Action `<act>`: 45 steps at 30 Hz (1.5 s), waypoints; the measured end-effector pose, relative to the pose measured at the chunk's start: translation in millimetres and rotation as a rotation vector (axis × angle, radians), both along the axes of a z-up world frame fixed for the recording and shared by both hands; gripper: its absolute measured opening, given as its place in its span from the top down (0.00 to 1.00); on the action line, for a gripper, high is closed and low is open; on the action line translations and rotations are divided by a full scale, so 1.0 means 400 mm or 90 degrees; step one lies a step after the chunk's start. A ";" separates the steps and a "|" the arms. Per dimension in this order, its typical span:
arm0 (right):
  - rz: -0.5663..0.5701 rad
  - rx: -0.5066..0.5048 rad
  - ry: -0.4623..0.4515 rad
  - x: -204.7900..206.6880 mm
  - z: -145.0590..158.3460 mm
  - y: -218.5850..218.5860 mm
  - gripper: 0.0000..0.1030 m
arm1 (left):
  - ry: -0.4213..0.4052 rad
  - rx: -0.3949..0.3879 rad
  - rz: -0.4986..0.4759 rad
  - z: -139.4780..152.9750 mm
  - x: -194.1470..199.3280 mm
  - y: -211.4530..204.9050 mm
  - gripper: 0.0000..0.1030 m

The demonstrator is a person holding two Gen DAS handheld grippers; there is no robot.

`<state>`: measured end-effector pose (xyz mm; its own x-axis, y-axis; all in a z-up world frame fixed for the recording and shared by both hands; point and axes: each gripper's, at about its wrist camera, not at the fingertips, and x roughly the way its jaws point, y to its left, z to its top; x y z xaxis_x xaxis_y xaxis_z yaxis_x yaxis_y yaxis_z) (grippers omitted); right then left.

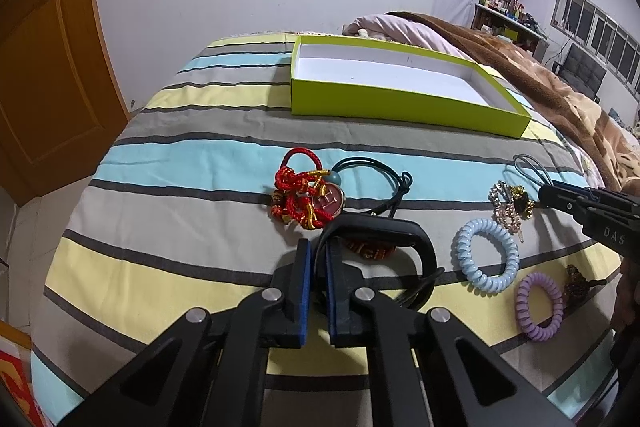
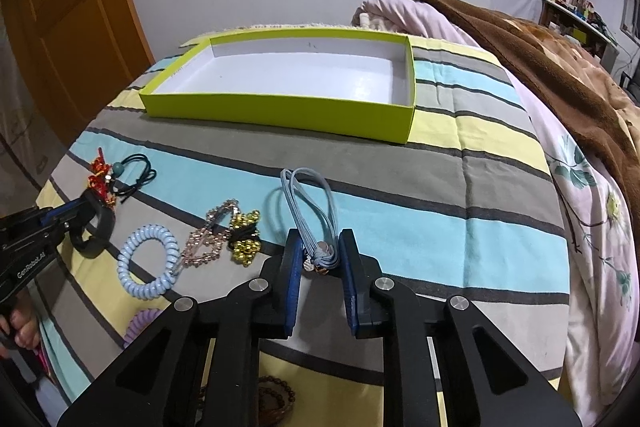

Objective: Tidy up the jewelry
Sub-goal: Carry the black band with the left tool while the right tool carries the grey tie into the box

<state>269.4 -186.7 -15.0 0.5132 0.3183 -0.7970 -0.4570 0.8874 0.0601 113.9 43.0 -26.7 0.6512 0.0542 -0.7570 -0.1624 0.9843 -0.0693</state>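
Note:
On the striped bedspread, my left gripper (image 1: 318,255) is shut on a thick black bangle (image 1: 404,235), whose rim runs between the blue pads; from the right wrist view the same gripper (image 2: 86,217) and bangle (image 2: 100,231) sit at the far left. My right gripper (image 2: 320,259) has its pads against both sides of a blue-grey hair tie (image 2: 312,203), at the knot with small charms. An empty lime-green box (image 1: 400,107) (image 2: 280,109) with a white inside lies beyond. A red knotted cord (image 1: 298,195) and a dark tie with a pink charm (image 1: 330,201) lie ahead of the left gripper.
Between the grippers lie a light-blue spiral tie (image 2: 148,259), a rhinestone clip (image 2: 208,239), gold beads (image 2: 244,239) and a purple spiral tie (image 1: 540,307). A brown blanket (image 2: 540,59) and a pink quilt (image 2: 592,227) cover the right side. The bed's edge and an orange door (image 1: 48,67) are at the left.

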 end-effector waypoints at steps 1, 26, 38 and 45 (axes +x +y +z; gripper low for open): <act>0.001 0.003 -0.002 -0.003 0.003 0.000 0.82 | -0.002 -0.002 0.000 0.001 -0.003 0.001 0.94; -0.002 0.088 -0.067 -0.075 0.165 -0.015 0.82 | -0.087 -0.002 -0.056 0.172 -0.012 -0.024 0.94; -0.007 0.091 -0.082 0.083 0.204 0.027 0.82 | -0.105 0.010 -0.077 0.219 0.200 -0.023 0.94; -0.022 0.064 -0.068 0.237 0.154 0.064 0.82 | -0.088 0.011 -0.071 0.163 0.357 0.003 0.94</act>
<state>364.4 -161.1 46.5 0.6056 0.3742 -0.7023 -0.4343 0.8949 0.1024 256.7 44.4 38.4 0.7514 -0.0122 -0.6598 -0.0422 0.9969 -0.0666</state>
